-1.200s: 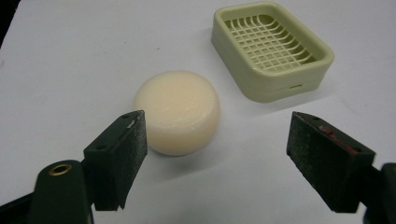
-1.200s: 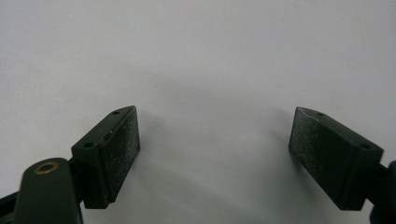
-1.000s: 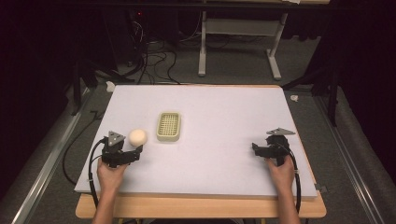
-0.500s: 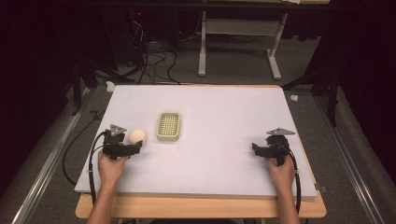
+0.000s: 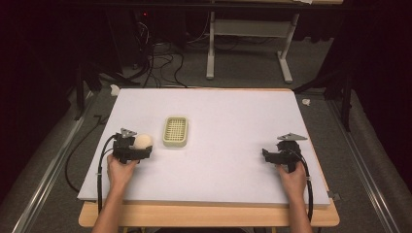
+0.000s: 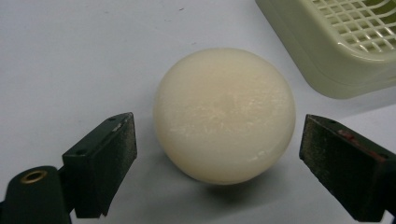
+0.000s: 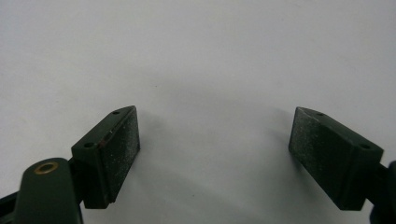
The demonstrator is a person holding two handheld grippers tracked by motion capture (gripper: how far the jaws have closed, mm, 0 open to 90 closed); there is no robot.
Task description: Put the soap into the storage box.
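Since the earlier frames my left gripper (image 5: 142,151) has drawn back toward the near edge, and the ball (image 5: 143,141) sits where it was, now just ahead of the jaws. My right gripper (image 5: 270,155) has not shifted.

From the high view I note the white table (image 5: 228,126), the ball at its left side and a pale slotted tray (image 5: 176,131) just right of the ball, the two apart. That view does not settle how the left jaws stand.

The left gripper view does: my jaws are spread wide with the cream ball (image 6: 224,114) between them, a gap on each side, neither pad touching it. The ball rests on the table. A corner of the tray (image 6: 336,42) shows at upper right, its grid floor visible, close to the ball but not against it.

The right gripper view shows my jaws spread wide over bare table (image 7: 196,56), holding nothing.

Each hand, left (image 5: 120,170) and right (image 5: 293,175), grips its tool near the near edge.
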